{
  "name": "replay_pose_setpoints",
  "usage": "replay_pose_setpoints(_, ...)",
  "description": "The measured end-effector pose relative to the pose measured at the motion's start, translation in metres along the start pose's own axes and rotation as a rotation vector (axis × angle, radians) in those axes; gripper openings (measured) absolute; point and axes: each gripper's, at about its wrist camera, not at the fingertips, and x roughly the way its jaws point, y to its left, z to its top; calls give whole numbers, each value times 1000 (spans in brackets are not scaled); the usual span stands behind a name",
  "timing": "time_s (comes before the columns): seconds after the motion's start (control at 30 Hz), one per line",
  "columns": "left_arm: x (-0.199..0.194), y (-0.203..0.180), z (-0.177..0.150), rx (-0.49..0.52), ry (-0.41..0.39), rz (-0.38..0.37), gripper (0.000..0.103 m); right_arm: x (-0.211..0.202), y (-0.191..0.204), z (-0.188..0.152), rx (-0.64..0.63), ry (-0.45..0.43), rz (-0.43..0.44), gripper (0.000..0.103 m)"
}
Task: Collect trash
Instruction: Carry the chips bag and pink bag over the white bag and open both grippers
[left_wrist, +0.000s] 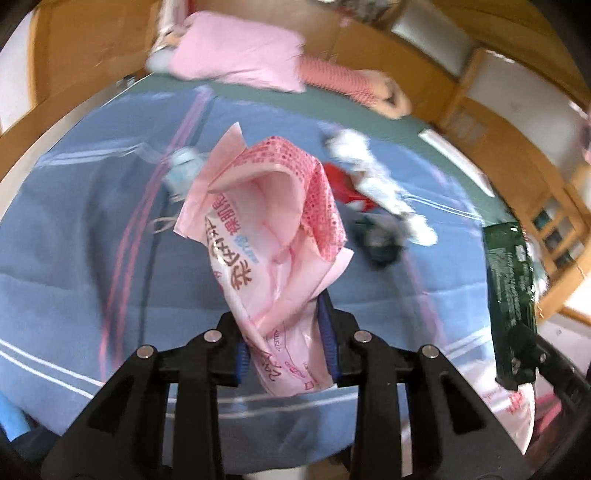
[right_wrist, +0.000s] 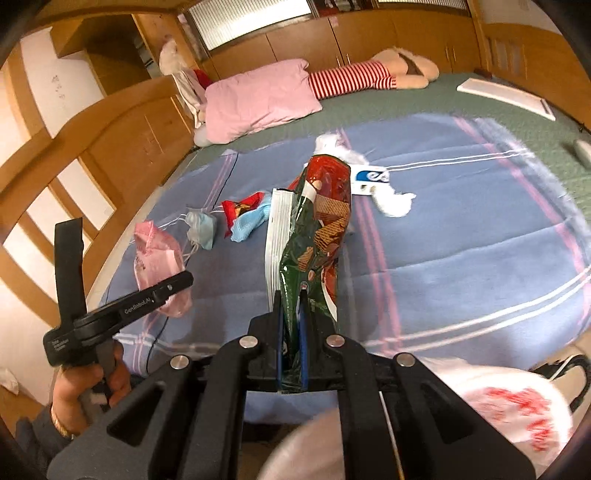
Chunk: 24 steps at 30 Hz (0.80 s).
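Note:
My left gripper (left_wrist: 277, 310) is shut on a crumpled pink plastic wrapper (left_wrist: 266, 221) with red print, held up above the blue blanket (left_wrist: 74, 240). The right wrist view shows the same left gripper (right_wrist: 181, 284) at lower left with the pink wrapper (right_wrist: 155, 258) in it, and a hand on its handle. My right gripper (right_wrist: 290, 299) is shut on a green and red wafer wrapper (right_wrist: 317, 229) that stands up between its pads. In the left wrist view that green wrapper (left_wrist: 509, 280) shows at the right edge.
On the blanket lie a pale blue face mask (right_wrist: 201, 227), a red wrapper (right_wrist: 240, 208), a light blue rag (right_wrist: 251, 221), a white-blue card (right_wrist: 369, 177) and white tissue (right_wrist: 391, 201). A white bag with red print (right_wrist: 498, 406) sits near right. A pink pillow (right_wrist: 258, 99), a striped plush (right_wrist: 351, 79) and wooden panels lie beyond.

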Motion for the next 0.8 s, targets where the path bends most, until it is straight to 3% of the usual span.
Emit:
replay_pose_setpoints(0.23,-7,-50,-38,87,24,-170,32,-32,-35,-45,-96,134,-102,8)
replay_pose_setpoints(0.4,-7,-70,-56,144,55,-218,32,-27,-59,-89,-110,331,-140,11)
replay_pose_setpoints(0.43,-8,-71,-58,145,58,-220,32,-25,-63,-94,-95,355,-141,22)
replay_pose_setpoints(0.47,-8,-71,-58,142,63,-220,32,-23,-70,-99,-58,382,-142,44)
replay_pose_setpoints(0.53,-6,-65,-58,123,72,-227,32,-29,-78,-100,13,347,-142,68)
replay_pose_setpoints(0.7,2,-69,-59,124,111,-285,32,-60,-101,-74,254,139,-15,71)
replay_pose_setpoints(0.8,1,-91,-69,216,160,-423,32,-82,-107,-62,308,-24,-67,75)
